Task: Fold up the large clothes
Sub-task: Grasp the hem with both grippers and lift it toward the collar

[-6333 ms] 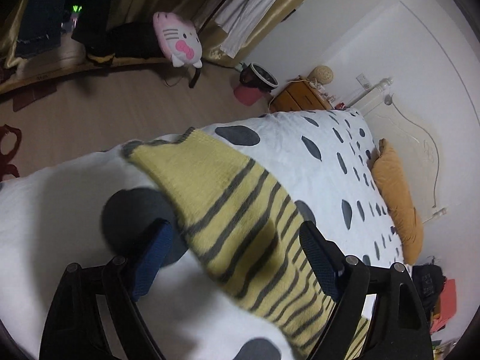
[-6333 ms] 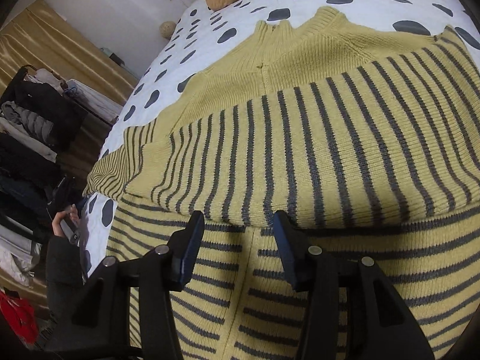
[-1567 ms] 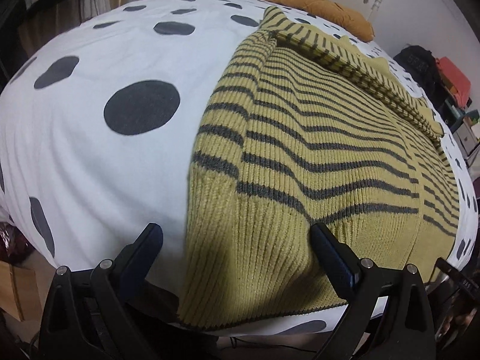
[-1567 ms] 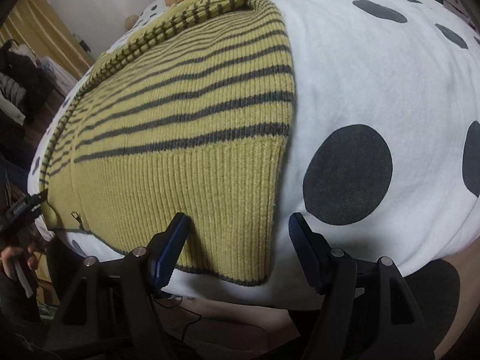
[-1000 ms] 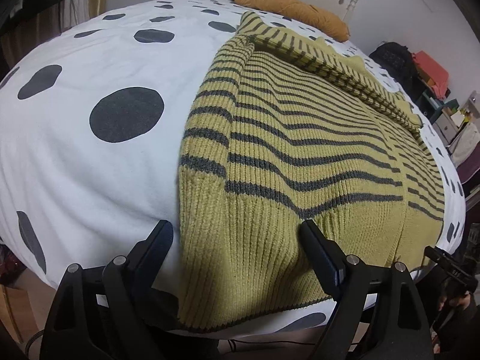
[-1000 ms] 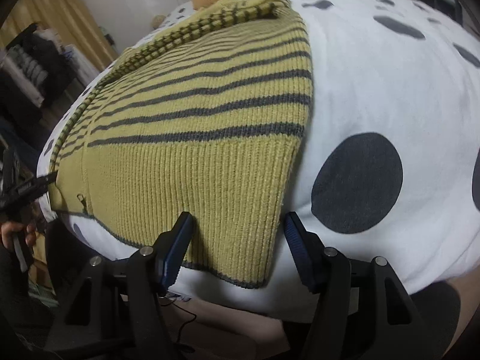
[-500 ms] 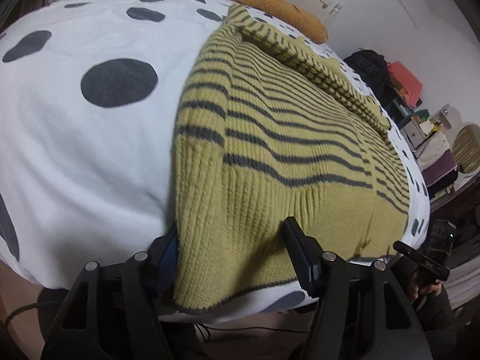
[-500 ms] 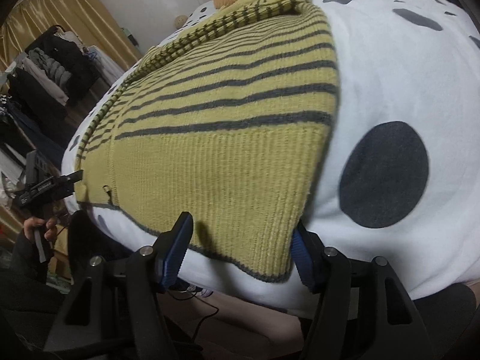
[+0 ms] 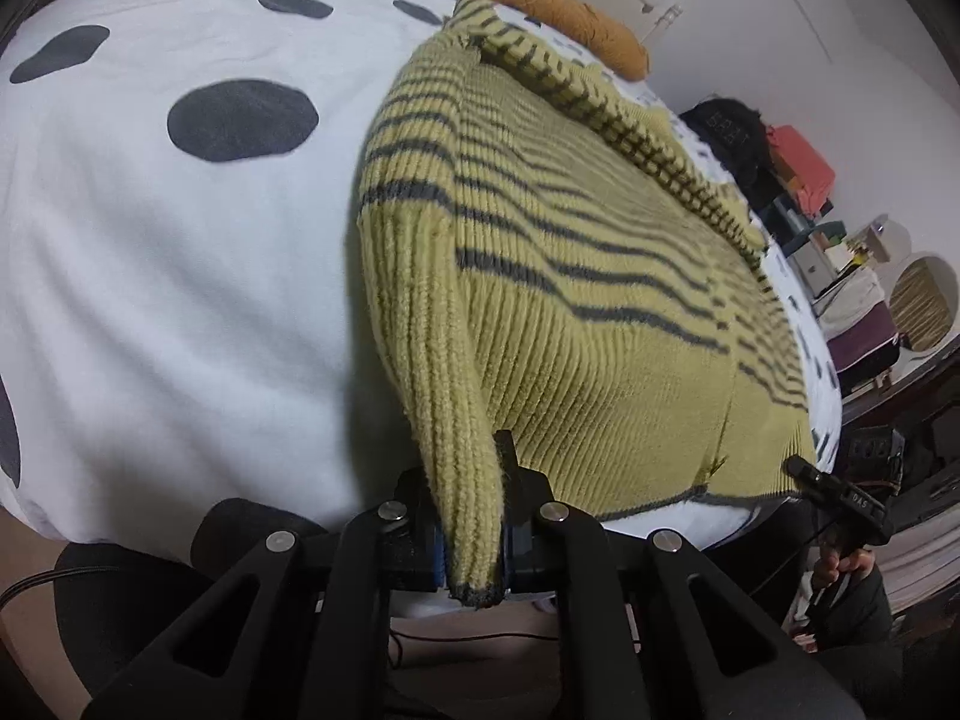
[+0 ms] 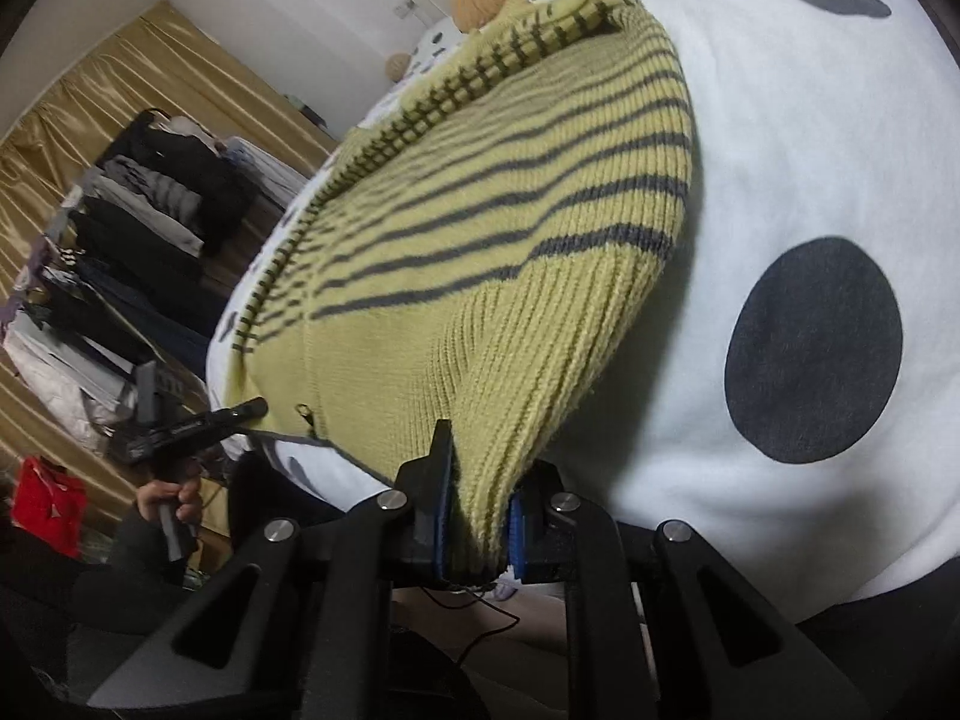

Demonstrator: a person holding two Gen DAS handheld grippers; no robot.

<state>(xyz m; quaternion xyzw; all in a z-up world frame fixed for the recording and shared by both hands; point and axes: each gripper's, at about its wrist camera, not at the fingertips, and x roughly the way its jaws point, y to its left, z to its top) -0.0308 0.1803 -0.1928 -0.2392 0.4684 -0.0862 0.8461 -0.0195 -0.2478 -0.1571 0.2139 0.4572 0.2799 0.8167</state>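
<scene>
Left wrist view, nearest the lens: the left gripper (image 9: pixel 474 540), its jaws having just been closing, is clamped on the near left hem corner of the yellow striped sweater (image 9: pixel 570 300), the ribbed band pinched between the blue pads. Right wrist view, nearest the lens: the right gripper (image 10: pixel 477 531), jaws likewise just closed in, grips the opposite hem corner of the sweater (image 10: pixel 510 240). Each hand holds its own corner, so neither is the nearer.

Beyond the hem, the sweater lies on the spotted white bedcover (image 9: pixel 150 270), its hem hanging at the bedcover's near edge and its long axis running from the hem straight away from both grippers to the collar at the far end. A folded-in striped sleeve crosses the far part of the body. Beyond the collar lies an orange pillow (image 9: pixel 540 6).

Both grippers point obliquely downward at the hem. Judged next: carrying the hem away along that axis toward the collar, corners kept level.
</scene>
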